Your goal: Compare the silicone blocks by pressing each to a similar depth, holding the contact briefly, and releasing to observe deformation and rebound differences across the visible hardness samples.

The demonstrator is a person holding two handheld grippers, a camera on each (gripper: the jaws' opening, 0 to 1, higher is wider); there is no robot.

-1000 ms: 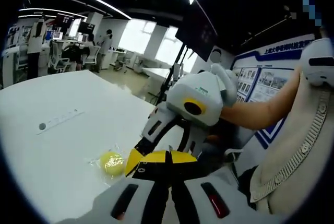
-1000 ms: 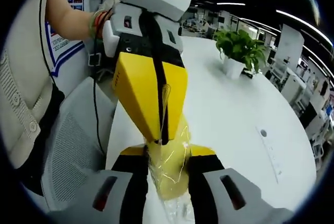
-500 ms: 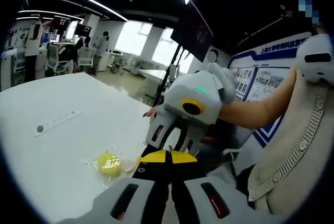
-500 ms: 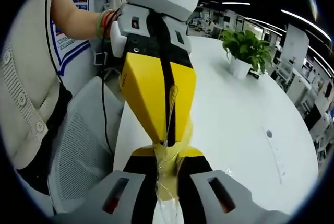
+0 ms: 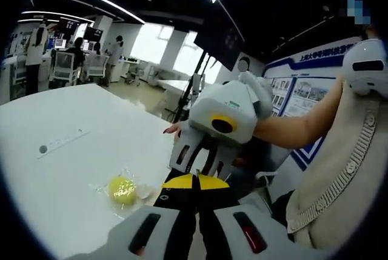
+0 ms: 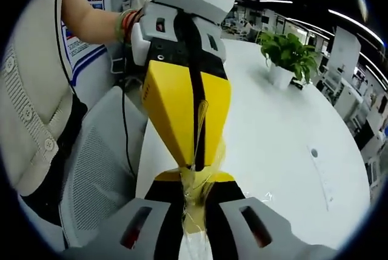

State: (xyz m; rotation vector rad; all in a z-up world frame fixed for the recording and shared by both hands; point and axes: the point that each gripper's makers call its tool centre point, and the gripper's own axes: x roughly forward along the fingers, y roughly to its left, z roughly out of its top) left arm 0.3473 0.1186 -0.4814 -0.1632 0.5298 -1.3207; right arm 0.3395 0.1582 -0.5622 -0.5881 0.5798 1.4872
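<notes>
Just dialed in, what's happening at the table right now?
A person holds both grippers tip to tip above the white table. The left gripper and the right gripper are both clamped on a clear plastic bag with something yellow inside, stretched between them. A second bagged yellow sample lies untouched on the table, near a ruler. A potted plant stands farther off.

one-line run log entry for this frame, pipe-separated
left gripper: shut on clear wrapper | right gripper: shut on same wrapper, tips meeting | yellow ball in wrapper: lying untouched on white table | pressing: not started
</notes>
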